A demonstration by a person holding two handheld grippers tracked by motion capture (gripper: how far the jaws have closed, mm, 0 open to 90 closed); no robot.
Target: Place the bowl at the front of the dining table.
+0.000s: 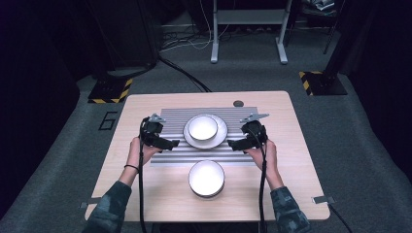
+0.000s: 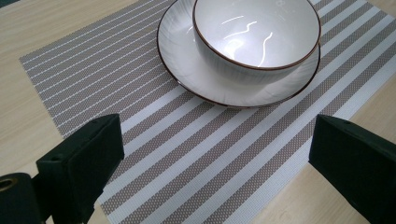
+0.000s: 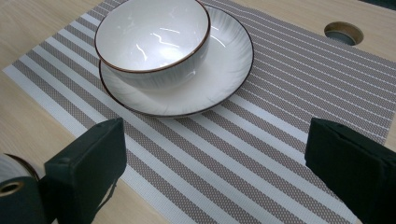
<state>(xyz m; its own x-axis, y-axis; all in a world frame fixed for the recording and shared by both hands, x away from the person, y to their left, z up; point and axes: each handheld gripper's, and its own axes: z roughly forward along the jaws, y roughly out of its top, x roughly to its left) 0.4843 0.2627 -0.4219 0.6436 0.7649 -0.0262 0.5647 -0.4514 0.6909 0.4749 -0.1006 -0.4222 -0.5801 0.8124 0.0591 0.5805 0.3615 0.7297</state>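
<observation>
High view first, from the near edge: two forearms in patterned sleeves come up onto the light wooden desk [image 1: 145,189], each hand carrying a claw. Closest to the person, a white bowl [image 1: 206,178] sits on the bare desk, just off the near edge of the striped placemat [image 1: 170,158].

Moving up, the left claw [image 1: 174,143] hovers over the left part of the placemat, pointing inward, and the right claw [image 1: 233,144] mirrors it on the right side. Between them, well centred on the mat, a second white bowl [image 1: 202,127] with a dark rim stands inside a white plate [image 1: 221,138].

Left gripper view now: the left claw [image 2: 215,163] is released, jaws spread wide over the grey-and-white stripes of the placemat [image 2: 196,158], nothing between them. Just ahead is the plate [image 2: 187,70], with the bowl [image 2: 257,32] upright in it, apart from the jaws.

Right gripper view: the right claw [image 3: 215,163] is likewise released, jaws wide apart above the placemat [image 3: 243,154], gripping nothing. The plate [image 3: 219,70] and its bowl [image 3: 152,37] lie ahead, clear of the jaws. Farther off, a round cable hole [image 3: 343,32] opens in the desk beyond the mat.

Back in the high view, past the desk: grey carpet, cables and a white frame's legs [image 1: 214,48].
</observation>
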